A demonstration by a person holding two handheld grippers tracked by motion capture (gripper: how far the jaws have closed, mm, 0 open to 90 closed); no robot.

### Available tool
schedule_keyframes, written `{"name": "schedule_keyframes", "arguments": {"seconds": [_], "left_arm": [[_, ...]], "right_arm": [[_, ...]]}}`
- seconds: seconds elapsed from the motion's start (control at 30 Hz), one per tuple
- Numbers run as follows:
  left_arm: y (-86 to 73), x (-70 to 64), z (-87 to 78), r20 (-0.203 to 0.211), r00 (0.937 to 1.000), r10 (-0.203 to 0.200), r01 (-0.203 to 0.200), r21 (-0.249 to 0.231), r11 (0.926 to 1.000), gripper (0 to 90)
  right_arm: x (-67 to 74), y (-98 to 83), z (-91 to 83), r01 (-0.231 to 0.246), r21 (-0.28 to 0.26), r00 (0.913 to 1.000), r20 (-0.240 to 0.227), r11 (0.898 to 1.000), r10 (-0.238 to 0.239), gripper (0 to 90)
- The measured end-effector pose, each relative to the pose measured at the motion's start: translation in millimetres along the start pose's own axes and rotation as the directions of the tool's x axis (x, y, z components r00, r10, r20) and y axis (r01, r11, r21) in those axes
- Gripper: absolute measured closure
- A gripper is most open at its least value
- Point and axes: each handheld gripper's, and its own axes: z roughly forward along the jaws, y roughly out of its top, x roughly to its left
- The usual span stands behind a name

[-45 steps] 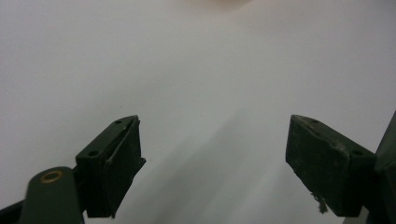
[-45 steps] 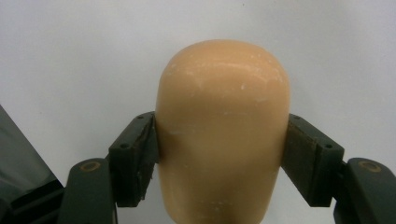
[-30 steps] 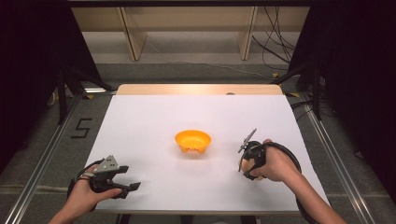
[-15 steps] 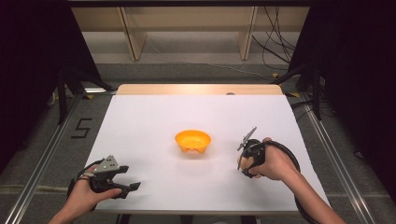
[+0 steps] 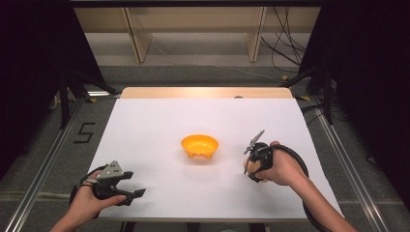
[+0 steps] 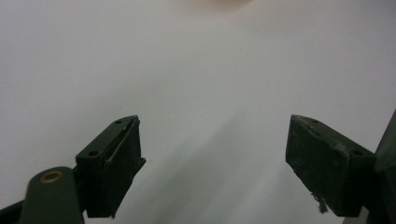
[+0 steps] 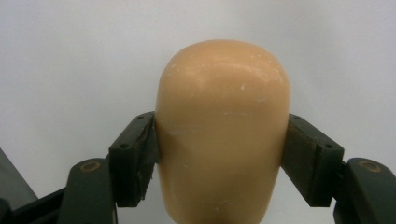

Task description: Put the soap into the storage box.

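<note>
Fingers of my right gripper pinch a smooth tan egg-shaped object at its sides, just above the white bench. My left gripper rests wide and empty near the bench's front left corner. I judge I'm mid-carry; next I'd likely move the object over the orange plastic bowl nearby at centre and release it there.

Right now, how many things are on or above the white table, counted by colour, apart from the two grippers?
Orange: 1, the bowl standing near the middle of the white table.
Tan: 1, the rounded smooth object clamped between the jaws of the right gripper.
Total: 2.
The left gripper holds nothing; its jaws stand wide apart.
</note>
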Motion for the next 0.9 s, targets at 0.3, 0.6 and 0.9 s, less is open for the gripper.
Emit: {"name": "schedule_keyframes", "arguments": {"seconds": [0.3,0.6,0.9], "left_arm": [[-0.1,-0.6,0.6,0.005,0.9999,-0.01,0.01,-0.01,0.9999,18.0],[0.0,-0.2,0.5,0.004,1.0,-0.004,0.004,-0.004,1.0,18.0],[0.1,0.8,-0.3,-0.001,0.9999,0.01,-0.01,0.01,0.9999,18.0]], "right_arm": [[-0.2,2.6,1.8,-0.002,-0.014,1.0,-0.008,1.0,0.002,33.5],[0.7,5.4,3.0,-0.012,-0.023,0.9999,-0.007,1.0,0.012,33.5],[-0.9,8.9,3.8,-0.01,-0.045,0.9999,-0.001,0.999,0.01,33.5]]}}
